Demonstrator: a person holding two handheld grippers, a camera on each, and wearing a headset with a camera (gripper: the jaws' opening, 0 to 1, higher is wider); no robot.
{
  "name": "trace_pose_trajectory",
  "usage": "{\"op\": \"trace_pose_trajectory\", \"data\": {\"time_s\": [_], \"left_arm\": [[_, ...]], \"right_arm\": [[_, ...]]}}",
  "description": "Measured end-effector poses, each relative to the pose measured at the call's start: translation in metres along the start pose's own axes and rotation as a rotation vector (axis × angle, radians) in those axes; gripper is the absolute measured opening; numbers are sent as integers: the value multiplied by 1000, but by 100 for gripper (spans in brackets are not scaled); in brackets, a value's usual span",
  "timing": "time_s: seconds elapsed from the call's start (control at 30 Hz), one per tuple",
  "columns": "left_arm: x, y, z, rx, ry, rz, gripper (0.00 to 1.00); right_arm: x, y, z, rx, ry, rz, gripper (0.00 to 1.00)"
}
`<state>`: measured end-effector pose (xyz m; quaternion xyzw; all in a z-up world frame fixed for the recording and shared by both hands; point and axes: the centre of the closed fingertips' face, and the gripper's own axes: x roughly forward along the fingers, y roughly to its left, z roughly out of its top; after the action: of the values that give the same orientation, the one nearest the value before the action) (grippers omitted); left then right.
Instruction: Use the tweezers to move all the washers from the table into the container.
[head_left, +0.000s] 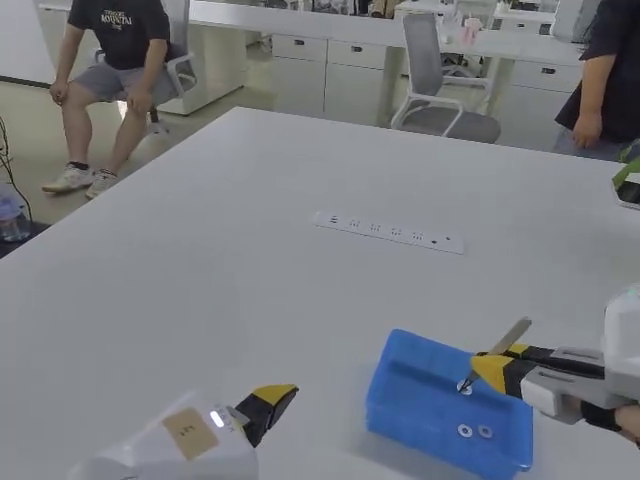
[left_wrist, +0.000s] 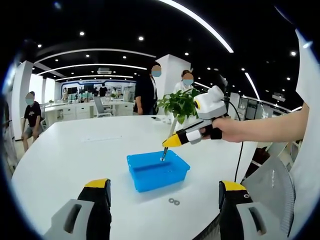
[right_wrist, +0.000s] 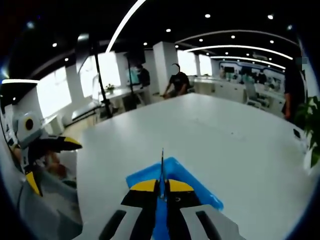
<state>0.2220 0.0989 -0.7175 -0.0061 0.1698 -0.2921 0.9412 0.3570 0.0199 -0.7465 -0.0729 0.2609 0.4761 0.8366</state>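
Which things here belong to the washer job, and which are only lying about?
For the job: tweezers, washers, blue container, right gripper holding the tweezers.
Lying about: power strip, plant, office chair.

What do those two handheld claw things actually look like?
Both are pale grey plastic handles ending in two black jaws with yellow tips. The left gripper carries a tan sticker and a small white light; a black cable hangs from the right gripper.
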Motion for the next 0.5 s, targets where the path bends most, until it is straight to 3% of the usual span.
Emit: {"op": "trace_pose_trajectory", "data": {"time_s": [0.5], "left_arm": [[-1, -1, -2, 0, 9, 2, 91]], "right_arm": [[24, -1, -27, -12, 98, 39, 3]]}}
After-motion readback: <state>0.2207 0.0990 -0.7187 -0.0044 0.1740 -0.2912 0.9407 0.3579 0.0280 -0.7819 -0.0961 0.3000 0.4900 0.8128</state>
